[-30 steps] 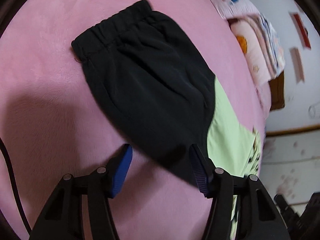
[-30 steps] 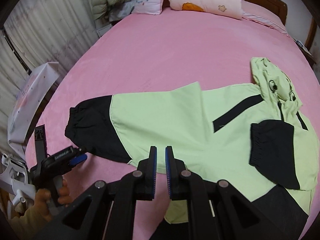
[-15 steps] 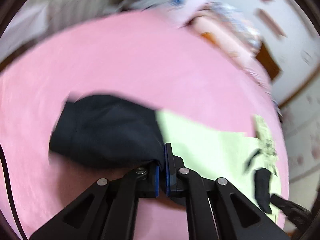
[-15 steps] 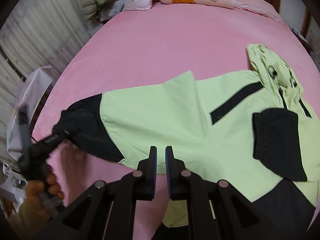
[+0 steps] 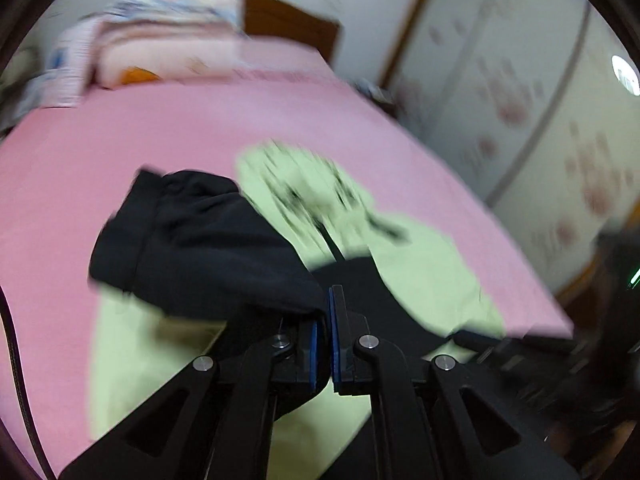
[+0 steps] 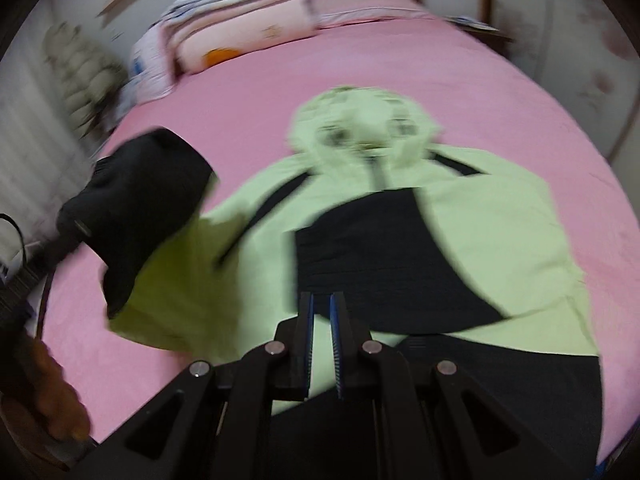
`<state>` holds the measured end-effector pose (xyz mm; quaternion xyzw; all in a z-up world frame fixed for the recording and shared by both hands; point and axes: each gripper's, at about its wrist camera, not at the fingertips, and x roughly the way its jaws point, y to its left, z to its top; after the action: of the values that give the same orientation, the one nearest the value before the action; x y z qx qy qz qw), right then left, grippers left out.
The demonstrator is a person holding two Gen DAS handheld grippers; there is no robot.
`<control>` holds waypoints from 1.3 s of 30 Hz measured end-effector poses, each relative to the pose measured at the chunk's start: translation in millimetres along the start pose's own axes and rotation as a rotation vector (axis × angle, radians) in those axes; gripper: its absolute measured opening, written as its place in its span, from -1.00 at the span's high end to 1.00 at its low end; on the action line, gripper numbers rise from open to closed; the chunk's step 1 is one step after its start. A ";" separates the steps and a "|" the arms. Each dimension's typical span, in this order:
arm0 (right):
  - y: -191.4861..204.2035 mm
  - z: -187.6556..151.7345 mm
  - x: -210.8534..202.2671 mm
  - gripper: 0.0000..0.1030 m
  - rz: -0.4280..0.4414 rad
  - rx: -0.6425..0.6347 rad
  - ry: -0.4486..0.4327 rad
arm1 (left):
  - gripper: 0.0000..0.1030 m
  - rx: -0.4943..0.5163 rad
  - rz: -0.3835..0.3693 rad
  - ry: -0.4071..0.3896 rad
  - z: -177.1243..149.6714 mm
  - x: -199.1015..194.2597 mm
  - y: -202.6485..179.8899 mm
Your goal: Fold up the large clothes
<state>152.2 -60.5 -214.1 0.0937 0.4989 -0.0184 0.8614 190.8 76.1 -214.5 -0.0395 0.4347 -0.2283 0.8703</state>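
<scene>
jacket [image 6: 460, 216] flat on pink bed [image 6: 540, 100], hood up top | one black sleeve [image 6: 384, 252] already across chest | left gripper [image 5: 323, 320] clamped on other sleeve cuff [image 5: 192, 240], lifted mid-fold | right gripper [image 6: 321, 312] closed, empty | body folds left

1. The jacket [image 6: 492, 216] lies spread on the bed [image 6: 540, 92], hood [image 6: 360, 120] toward the head edge.
2. Folded bedding [image 6: 244, 40] is stacked at the bed's head edge, behind the hood.
3. One sleeve [image 6: 384, 256] lies folded across the jacket's middle.
4. The other sleeve [image 5: 200, 240] is lifted off the bed, its edge pinched in the left hand-held gripper [image 5: 327, 344], above the jacket's side.
5. The right hand-held gripper [image 6: 321, 344] hangs over the jacket's hem near the bed's foot edge.
</scene>
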 end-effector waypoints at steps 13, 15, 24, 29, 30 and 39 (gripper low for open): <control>-79.2 -9.6 38.4 0.83 0.108 0.011 0.101 | -0.22 -0.105 0.074 0.167 -66.1 18.8 -1.0; -66.1 -3.6 38.6 0.82 0.156 -0.014 0.099 | -0.29 -0.152 0.102 0.120 -65.9 -8.6 0.9; 7.4 23.6 38.0 -0.03 0.275 -0.144 0.029 | -0.29 -0.364 0.394 0.167 -111.3 -33.5 72.2; 42.7 21.8 72.6 -0.03 0.222 -0.183 0.082 | -0.29 -0.372 0.389 0.150 -115.9 -15.2 82.5; 45.4 19.9 76.4 -0.03 0.216 -0.186 0.086 | -0.29 -0.358 0.388 0.146 -114.3 -12.1 82.4; 36.6 27.1 109.5 0.82 0.138 -0.137 0.134 | 0.13 -0.320 0.422 0.119 -90.6 18.7 87.1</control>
<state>234.9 -22.7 -290.2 0.0695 0.5479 0.0813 0.8297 161.9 157.5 -307.7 -0.0716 0.5142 0.0278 0.8542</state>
